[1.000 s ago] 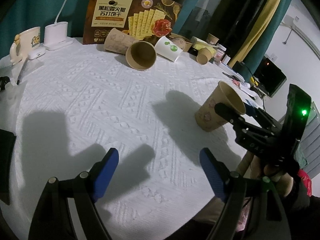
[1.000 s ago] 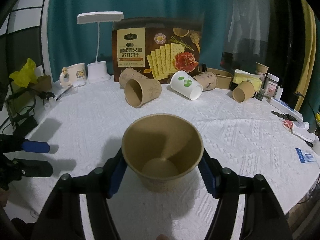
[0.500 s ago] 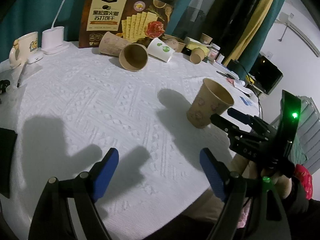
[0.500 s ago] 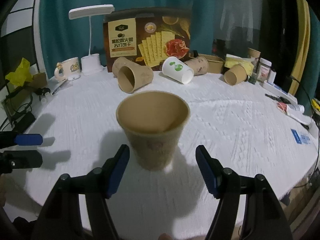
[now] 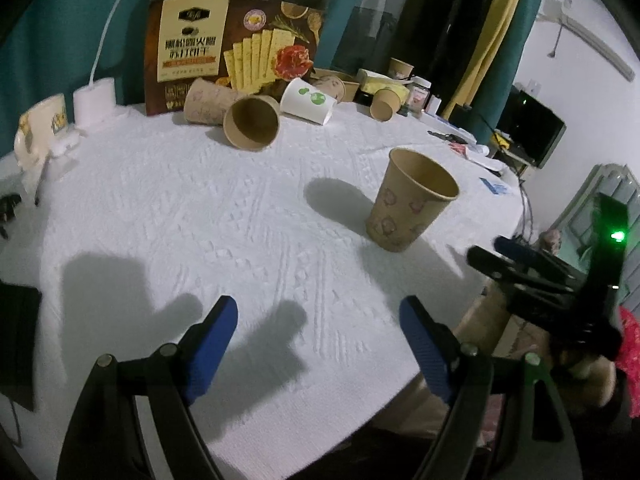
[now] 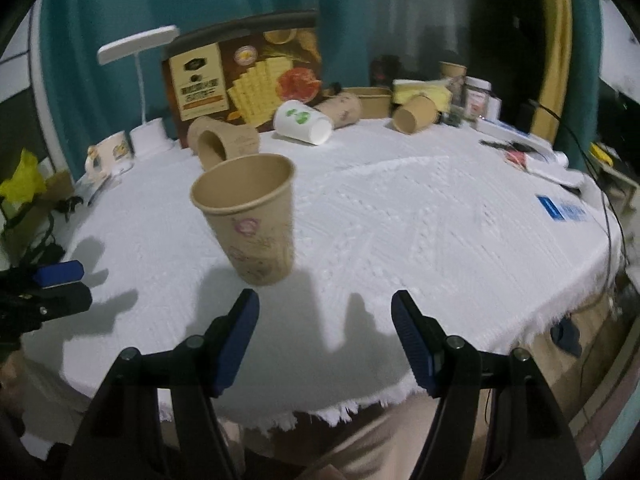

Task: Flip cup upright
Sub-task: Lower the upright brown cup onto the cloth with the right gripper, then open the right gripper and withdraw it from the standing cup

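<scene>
Since 1 second ago the right gripper point(image 6: 324, 312) has let go of the brown paper cup point(image 6: 250, 216) and drawn back from it; its jaws have just been opening and nothing is between them now.

Left wrist view: the cup point(image 5: 410, 200) stands upright, mouth up, on the white tablecloth point(image 5: 200, 208). The left gripper point(image 5: 316, 320) hovers near the cloth's front edge, well short of the cup, its 2 blue pads spread apart with only cloth between them. Behind the cup, 2 brown cups point(image 5: 248, 120) and a white cup point(image 5: 308, 100) lie on their sides before the cracker box point(image 5: 224, 40).

Right wrist view: the cup stands just beyond the spread blue fingers point(image 6: 236, 340), nearer the left one, touching neither. The cracker box point(image 6: 244, 80) stands far behind the cup.
</scene>
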A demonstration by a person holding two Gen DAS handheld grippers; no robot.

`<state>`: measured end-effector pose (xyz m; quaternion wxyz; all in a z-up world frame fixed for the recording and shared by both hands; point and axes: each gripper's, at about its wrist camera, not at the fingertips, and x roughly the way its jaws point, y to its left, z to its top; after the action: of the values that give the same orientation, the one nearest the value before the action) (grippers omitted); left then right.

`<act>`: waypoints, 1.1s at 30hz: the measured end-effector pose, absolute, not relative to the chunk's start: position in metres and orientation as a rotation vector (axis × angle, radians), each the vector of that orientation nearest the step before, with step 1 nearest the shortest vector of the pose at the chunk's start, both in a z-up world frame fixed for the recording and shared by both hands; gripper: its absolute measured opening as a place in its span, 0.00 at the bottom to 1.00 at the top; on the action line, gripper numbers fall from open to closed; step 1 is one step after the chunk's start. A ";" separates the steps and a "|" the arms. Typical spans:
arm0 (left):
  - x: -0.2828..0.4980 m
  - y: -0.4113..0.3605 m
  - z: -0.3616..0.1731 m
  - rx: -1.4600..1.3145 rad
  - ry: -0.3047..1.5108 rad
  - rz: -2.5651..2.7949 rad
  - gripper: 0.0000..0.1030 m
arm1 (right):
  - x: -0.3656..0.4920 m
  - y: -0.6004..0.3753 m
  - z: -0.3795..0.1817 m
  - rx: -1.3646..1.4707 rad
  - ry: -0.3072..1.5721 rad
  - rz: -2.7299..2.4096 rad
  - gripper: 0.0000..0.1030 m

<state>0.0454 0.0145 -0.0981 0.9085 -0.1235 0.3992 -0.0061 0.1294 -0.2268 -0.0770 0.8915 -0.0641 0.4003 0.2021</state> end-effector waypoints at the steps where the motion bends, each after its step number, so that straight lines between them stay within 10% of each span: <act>1: 0.046 0.012 -0.095 -0.240 0.814 -0.008 0.81 | 0.128 -0.231 -0.075 -0.124 0.833 0.408 0.64; 33: 0.021 -0.029 0.044 -0.006 0.372 0.011 0.81 | 0.080 -0.284 0.089 -0.065 0.519 0.314 0.68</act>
<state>0.0212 -0.0289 0.0443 0.9828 -0.0031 0.1848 0.0056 0.0800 -0.2844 0.0892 0.9538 -0.0319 0.2555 0.1548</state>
